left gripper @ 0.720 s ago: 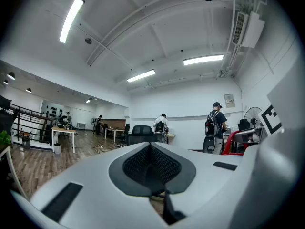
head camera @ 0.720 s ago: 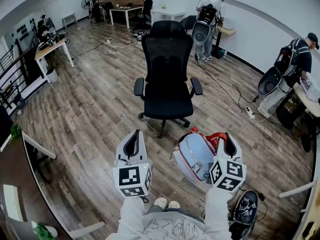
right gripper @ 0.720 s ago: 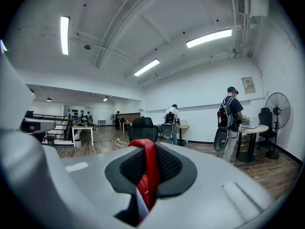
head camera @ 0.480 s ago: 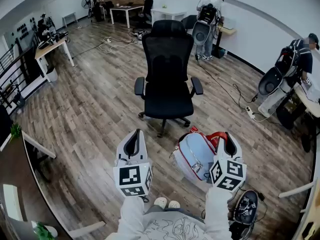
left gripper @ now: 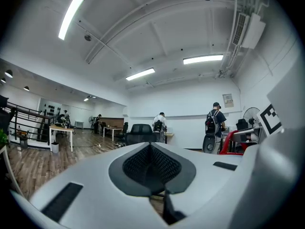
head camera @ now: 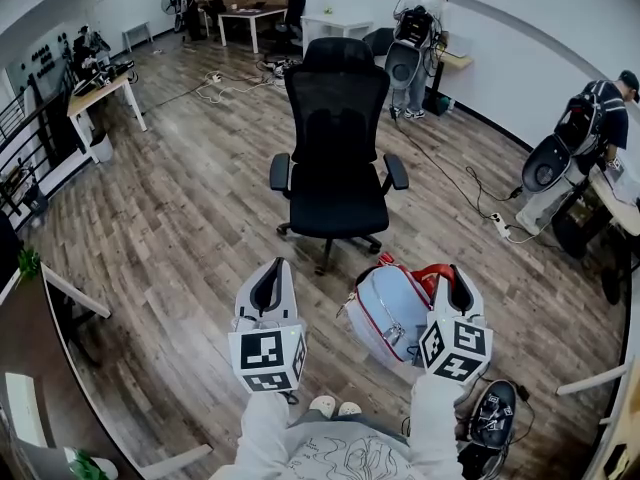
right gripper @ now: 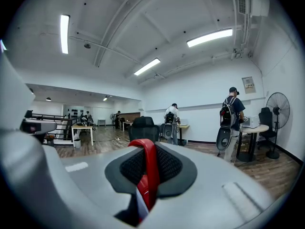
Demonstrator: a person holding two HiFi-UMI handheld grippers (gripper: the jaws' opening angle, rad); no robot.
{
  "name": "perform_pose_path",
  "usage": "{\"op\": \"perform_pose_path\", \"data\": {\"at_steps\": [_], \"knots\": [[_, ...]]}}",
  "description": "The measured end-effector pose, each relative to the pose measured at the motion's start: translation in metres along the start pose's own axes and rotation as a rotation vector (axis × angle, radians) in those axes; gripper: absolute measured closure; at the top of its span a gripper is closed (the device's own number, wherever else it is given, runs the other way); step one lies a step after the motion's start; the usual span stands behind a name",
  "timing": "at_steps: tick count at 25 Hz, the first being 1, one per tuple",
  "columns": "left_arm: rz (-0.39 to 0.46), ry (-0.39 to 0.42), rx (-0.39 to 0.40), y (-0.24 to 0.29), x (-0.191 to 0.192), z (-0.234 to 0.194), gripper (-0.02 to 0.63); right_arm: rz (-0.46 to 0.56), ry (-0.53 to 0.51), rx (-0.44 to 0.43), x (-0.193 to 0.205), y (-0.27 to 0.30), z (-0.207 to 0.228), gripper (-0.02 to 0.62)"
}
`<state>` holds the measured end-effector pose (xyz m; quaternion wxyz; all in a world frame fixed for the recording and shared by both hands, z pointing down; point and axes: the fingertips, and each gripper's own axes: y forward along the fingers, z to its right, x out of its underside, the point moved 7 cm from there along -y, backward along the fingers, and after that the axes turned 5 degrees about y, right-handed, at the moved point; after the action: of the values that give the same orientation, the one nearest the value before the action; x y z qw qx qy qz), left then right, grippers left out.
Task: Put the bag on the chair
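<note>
A black office chair [head camera: 335, 183] stands on the wood floor ahead of me, its seat bare. A light blue bag [head camera: 390, 313] with red trim hangs low at my right, just short of the chair's base. My right gripper [head camera: 458, 280] is shut on the bag's red strap [right gripper: 148, 171], which runs up between its jaws. My left gripper [head camera: 266, 286] is beside the bag on its left, shut with nothing in it [left gripper: 152, 168]. Both gripper views look across the room at the chair [right gripper: 143, 128].
Two people with backpacks stand at desks along the right wall [head camera: 418, 28] [head camera: 590, 128]. A power strip and cable [head camera: 497, 226] lie on the floor right of the chair. A white desk [head camera: 100, 93] stands at the left. A dark shoe [head camera: 493, 413] lies by my right foot.
</note>
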<state>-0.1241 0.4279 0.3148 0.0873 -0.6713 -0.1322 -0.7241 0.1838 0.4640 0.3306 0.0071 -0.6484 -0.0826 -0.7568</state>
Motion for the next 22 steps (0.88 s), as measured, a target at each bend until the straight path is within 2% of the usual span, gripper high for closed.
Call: {"op": "perform_pose_path", "data": {"at_steps": [14, 22], "knots": [[-0.027, 0.021, 0.04, 0.04, 0.012, -0.024, 0.6, -0.023, 0.016, 0.029, 0.009, 0.042, -0.015, 0.552], [-0.036, 0.019, 0.01, 0.087, 0.019, -0.036, 0.6, -0.052, 0.018, 0.023, 0.017, 0.097, -0.011, 0.552]]}}
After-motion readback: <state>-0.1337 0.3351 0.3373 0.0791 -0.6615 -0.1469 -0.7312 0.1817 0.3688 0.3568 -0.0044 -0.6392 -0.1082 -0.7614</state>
